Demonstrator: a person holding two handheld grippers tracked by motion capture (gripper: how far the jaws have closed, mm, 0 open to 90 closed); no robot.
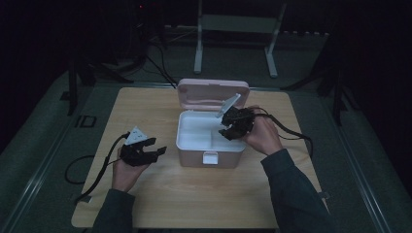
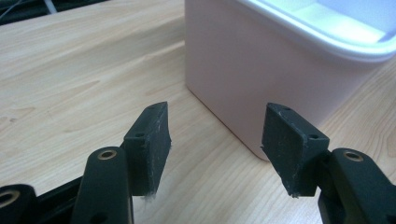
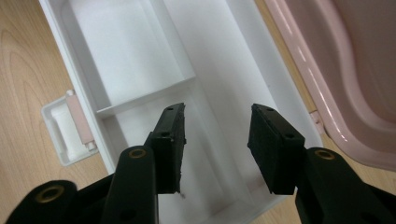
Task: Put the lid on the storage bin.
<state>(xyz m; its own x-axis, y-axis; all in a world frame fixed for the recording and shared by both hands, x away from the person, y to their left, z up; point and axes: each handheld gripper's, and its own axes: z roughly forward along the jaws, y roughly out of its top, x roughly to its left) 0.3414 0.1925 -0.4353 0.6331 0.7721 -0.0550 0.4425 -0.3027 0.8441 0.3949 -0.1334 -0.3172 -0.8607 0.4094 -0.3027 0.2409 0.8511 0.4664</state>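
White tray (image 3: 140, 60) lies directly beneath the right gripper's (image 3: 215, 140) open, empty fingers, long axis running ahead; left gripper (image 1: 145, 148) waits open beside the box (image 1: 211, 155).

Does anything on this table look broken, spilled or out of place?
Nothing stands out. The pink storage box sits square on the wooden table, its lid swung up behind and its white tray clean. The left gripper and the right gripper are open, holding nothing.
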